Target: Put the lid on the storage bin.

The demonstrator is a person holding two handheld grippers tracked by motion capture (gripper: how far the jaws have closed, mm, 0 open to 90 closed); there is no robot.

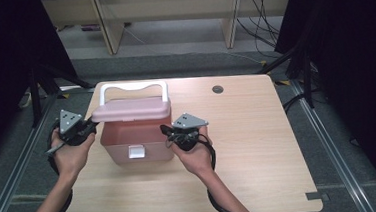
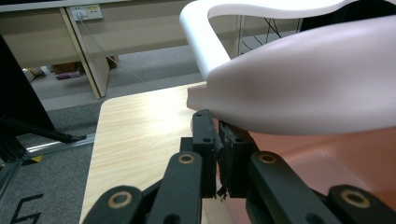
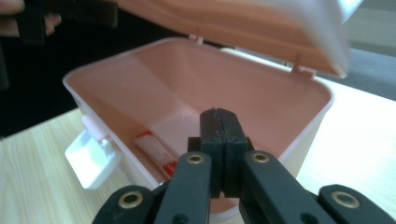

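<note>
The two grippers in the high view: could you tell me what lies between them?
The pink box, lid raised, sits between the left gripper and right gripper in the high view.

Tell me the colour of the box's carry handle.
White: the handle arches over the pink lid, clearest in the high view.

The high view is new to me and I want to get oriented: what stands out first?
A pink box with a white handle sits at the table's left-centre, its lid raised ajar. The left gripper and the right gripper flank it, both with jaws shut. The right gripper view shows a small red and white packet lying inside the box.
</note>
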